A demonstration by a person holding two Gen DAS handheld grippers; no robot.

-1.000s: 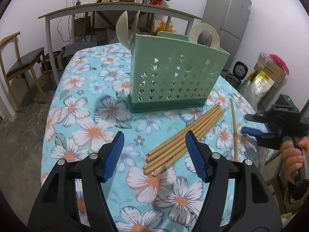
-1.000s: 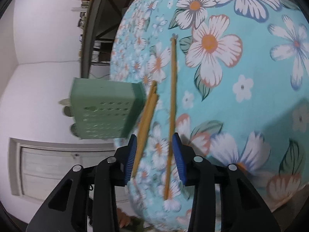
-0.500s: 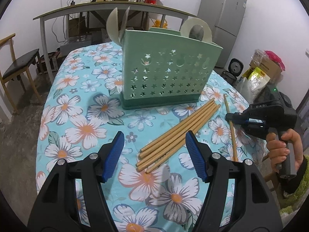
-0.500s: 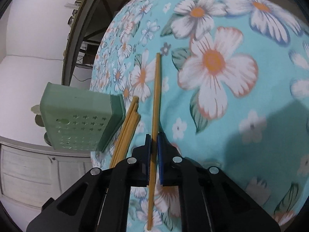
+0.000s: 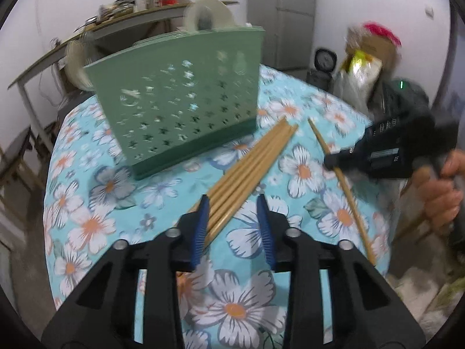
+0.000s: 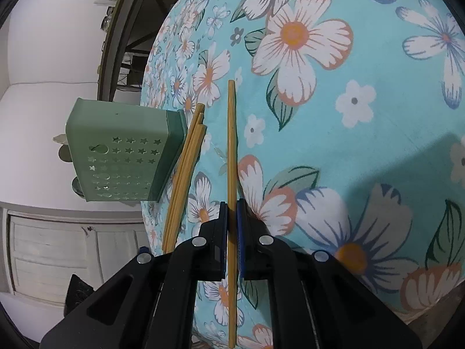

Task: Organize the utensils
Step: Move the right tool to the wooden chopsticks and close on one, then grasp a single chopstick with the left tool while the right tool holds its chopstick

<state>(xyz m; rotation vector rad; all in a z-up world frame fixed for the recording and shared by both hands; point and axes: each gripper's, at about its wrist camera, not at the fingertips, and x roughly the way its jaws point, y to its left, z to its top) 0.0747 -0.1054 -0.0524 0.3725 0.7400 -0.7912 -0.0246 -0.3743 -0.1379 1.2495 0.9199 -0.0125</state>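
A bundle of bamboo chopsticks (image 5: 250, 163) lies on the floral tablecloth (image 5: 96, 221) in front of the green perforated utensil holder (image 5: 180, 110). My left gripper (image 5: 232, 228) straddles the bundle's near end. Its jaws are closing; the sticks rest against the left pad (image 5: 200, 226), with a gap to the right pad. My right gripper (image 6: 231, 212) is shut on a single chopstick (image 6: 231, 145) lying apart from the bundle (image 6: 186, 168), right of the holder (image 6: 122, 151). In the left wrist view the right gripper (image 5: 330, 161), held by a hand (image 5: 441, 192), grips that stick (image 5: 348, 200).
The round table's edge curves close at the right (image 5: 386, 232). Behind stand a long table with jars (image 5: 145, 8), a grey fridge (image 5: 282, 14), bags and a box (image 5: 363, 64) and a chair (image 5: 14, 157). A white cabinet (image 6: 58, 247) shows past the table.
My left gripper moved forward and right over the bundle, rolled, and its jaws narrowed around the sticks. My right gripper closed on the single chopstick and stays clamped on it.
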